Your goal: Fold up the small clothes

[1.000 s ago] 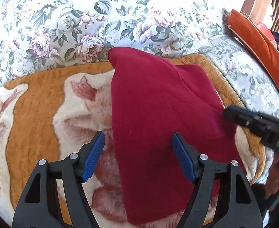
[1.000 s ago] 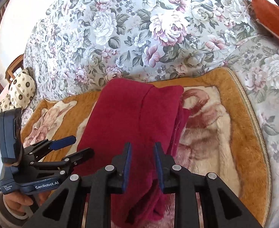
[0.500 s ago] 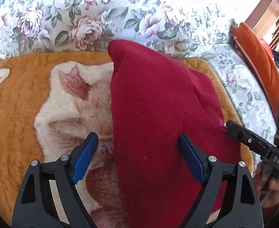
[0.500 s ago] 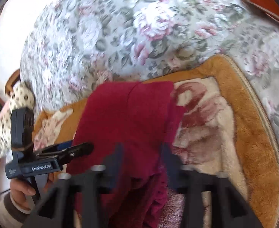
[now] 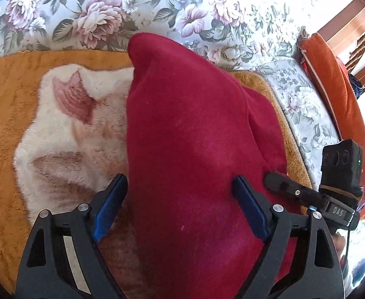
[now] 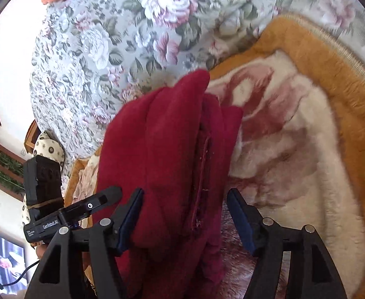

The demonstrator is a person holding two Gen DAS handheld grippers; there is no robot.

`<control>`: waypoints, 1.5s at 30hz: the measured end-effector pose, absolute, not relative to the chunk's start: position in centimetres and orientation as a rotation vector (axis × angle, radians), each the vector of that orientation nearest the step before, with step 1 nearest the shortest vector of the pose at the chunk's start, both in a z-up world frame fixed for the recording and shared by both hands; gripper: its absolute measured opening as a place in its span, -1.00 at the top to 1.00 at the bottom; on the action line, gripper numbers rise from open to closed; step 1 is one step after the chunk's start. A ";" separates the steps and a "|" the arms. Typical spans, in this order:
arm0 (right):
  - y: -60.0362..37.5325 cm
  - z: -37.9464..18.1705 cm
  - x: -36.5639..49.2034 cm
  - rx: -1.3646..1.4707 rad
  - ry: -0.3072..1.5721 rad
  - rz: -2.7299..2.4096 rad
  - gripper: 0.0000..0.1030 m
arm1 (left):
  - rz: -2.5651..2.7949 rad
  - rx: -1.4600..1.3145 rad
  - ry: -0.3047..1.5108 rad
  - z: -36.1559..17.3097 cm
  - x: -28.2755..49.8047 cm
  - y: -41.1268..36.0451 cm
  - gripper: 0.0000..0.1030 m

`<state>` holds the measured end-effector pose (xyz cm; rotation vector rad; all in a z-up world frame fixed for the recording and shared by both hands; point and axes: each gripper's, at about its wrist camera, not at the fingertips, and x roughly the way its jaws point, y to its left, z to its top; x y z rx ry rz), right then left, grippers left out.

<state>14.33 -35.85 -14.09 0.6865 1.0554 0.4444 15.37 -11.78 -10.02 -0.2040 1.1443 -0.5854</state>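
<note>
A dark red garment (image 5: 192,154) lies folded lengthwise on an orange and cream plush blanket (image 5: 58,129); in the right wrist view the red garment (image 6: 165,164) shows stacked layers with a seam edge facing me. My left gripper (image 5: 180,206) is open, its blue-padded jaws straddling the garment's near part. My right gripper (image 6: 185,216) is open over the garment's other side, jaws wide apart around the folded edge. Each gripper shows in the other's view: the right one (image 5: 307,194) at the garment's right edge, the left one (image 6: 83,209) at its left edge.
The blanket (image 6: 319,149) covers a floral sofa seat; the floral backrest (image 5: 157,7) rises behind. An orange cushion (image 5: 336,87) lies at the right end. A spotted cushion (image 6: 48,149) sits at the left end.
My right gripper has opened from nearly shut to wide open and moved closer over the garment. My left gripper stayed open and moved forward and lower along the garment.
</note>
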 end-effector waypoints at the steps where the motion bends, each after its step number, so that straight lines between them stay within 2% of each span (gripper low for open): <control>1: -35.6 -14.2 14.4 0.678 1.049 0.446 -0.29 | -0.587 -0.205 1.148 -10.2 15.4 -11.9 -0.72; 7: -35.3 -14.6 14.4 0.696 1.024 0.448 -0.29 | -0.604 -0.235 1.143 -10.8 15.4 -11.9 -0.75; 9: -35.2 -14.5 14.2 0.694 1.014 0.452 -0.03 | -0.613 -0.222 1.125 -10.7 15.0 -12.1 -0.64; 12: -34.4 -13.1 13.7 0.637 0.986 0.450 0.12 | -0.614 -0.206 1.094 -9.7 14.2 -11.8 -0.41; 14: -33.5 -11.6 13.3 0.589 0.957 0.452 0.13 | -0.617 -0.197 1.079 -8.8 13.5 -11.3 -0.28; 23: -29.5 -7.1 10.0 0.614 0.910 0.563 0.14 | -0.585 -0.187 1.039 -5.1 8.8 -6.1 -0.28; 29: -25.9 -10.1 7.8 0.636 1.022 0.602 0.14 | -0.491 -0.127 1.092 -7.6 6.5 -3.2 -0.28; 32: -24.9 -11.5 7.9 0.567 1.104 0.547 0.08 | -0.472 -0.197 1.112 -8.7 6.5 -1.7 -0.34; 36: -26.5 -9.6 7.7 0.599 1.092 0.517 0.04 | -0.418 -0.158 1.052 -6.6 6.1 -1.2 -0.34; 39: -27.6 -7.1 7.3 0.548 1.010 0.477 0.04 | -0.368 -0.132 1.020 -5.5 6.9 -1.5 -0.34; 40: -27.4 -6.1 7.2 0.520 0.976 0.487 0.05 | -0.359 -0.134 1.019 -5.4 7.3 -1.4 -0.34; 42: -26.5 -4.9 7.2 0.476 0.942 0.517 0.19 | -0.327 -0.130 1.008 -5.3 8.3 -1.7 -0.34; 45: -24.1 -4.6 8.1 0.398 0.952 0.560 0.23 | -0.275 -0.129 0.999 -5.8 10.2 -1.6 -0.34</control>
